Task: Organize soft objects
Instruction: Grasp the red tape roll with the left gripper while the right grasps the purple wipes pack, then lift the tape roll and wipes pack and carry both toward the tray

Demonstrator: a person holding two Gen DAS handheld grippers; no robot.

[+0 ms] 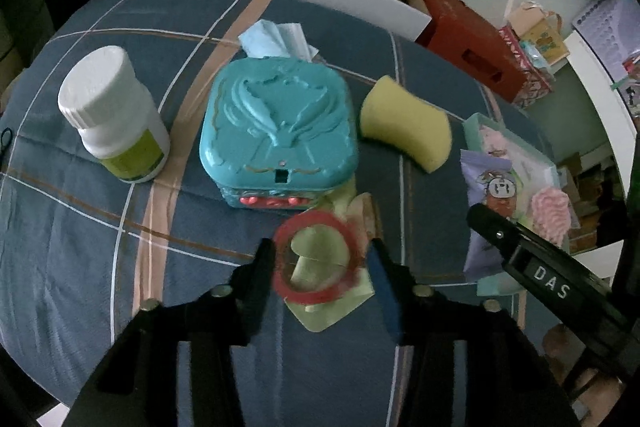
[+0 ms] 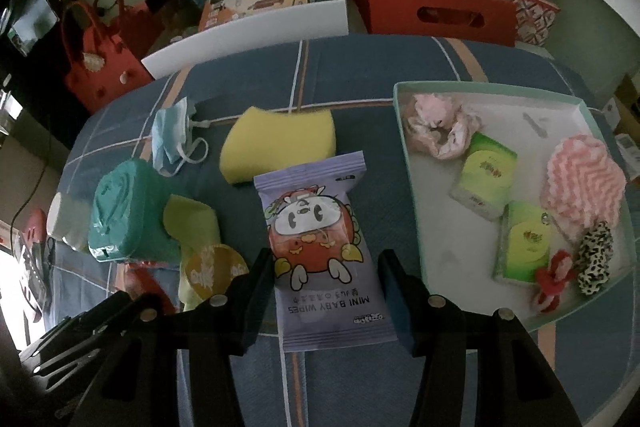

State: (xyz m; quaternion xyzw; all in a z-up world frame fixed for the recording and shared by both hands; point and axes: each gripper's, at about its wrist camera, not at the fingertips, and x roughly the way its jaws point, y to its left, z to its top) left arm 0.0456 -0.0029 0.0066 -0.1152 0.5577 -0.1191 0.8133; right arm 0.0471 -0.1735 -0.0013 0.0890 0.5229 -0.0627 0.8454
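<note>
Your left gripper (image 1: 322, 263) is spread wide, jaws either side of a red ring (image 1: 318, 257) lying on a thin yellow-green packet (image 1: 320, 307); whether the pads touch the ring you can't tell. Just ahead sits a glossy teal embossed box (image 1: 278, 131). Ahead-left stands a white plastic bottle (image 1: 114, 115) with a ribbed cap. Ahead-right lies a curved yellow sponge (image 1: 406, 125). Behind the box sits a crumpled blue face mask (image 1: 274, 39).

Your right gripper (image 2: 326, 287) is also spread, straddling a smooth purple baby wipes pack (image 2: 320, 247) flat on the plaid cloth (image 2: 360, 67), pads apart from it. To its right, a shallow mint-rimmed tray (image 2: 404, 131) holds a pink ruffled scrunchie (image 2: 438, 129), two green tissue packs (image 2: 486, 179), a pink chevron knit pad (image 2: 582, 183), a leopard scrunchie (image 2: 596, 257) and a red yarn tie (image 2: 554, 277).
</note>
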